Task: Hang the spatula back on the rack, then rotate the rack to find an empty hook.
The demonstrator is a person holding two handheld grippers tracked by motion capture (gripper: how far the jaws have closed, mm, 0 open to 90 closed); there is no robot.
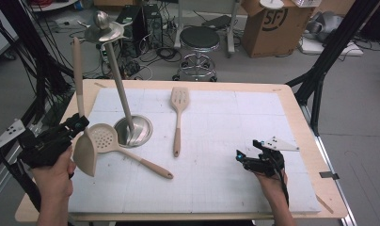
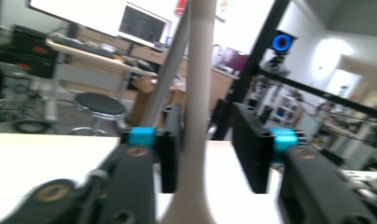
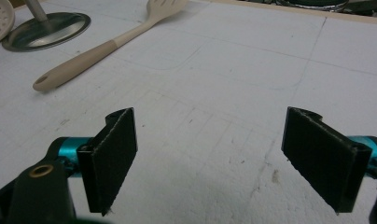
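Two grippers work at a white-covered table (image 1: 235, 122). The left gripper (image 1: 77, 125), at the table's left edge, has a beige spoon-shaped utensil (image 1: 80, 99) standing between its jaws. The utensil's long axis runs nearly upright: its handle rises above the gripper and its broad bowl hangs below, just beside a perforated skimmer (image 1: 106, 139) lying on the table. In the left gripper view, the handle (image 2: 198, 93) rests against the left-hand pad while a clear gap separates it from the right-hand pad, so the jaws are partly open and do not clamp it. A metal stand (image 1: 127, 122), with a round base and a slanted pole, rises close behind the utensil. The left hand is by far the nearer one to it. The right gripper (image 1: 254, 153) rests well apart at the table's right side, its jaws spread wide and holding nothing. A slotted turner (image 1: 178, 117) lies flat between the two.
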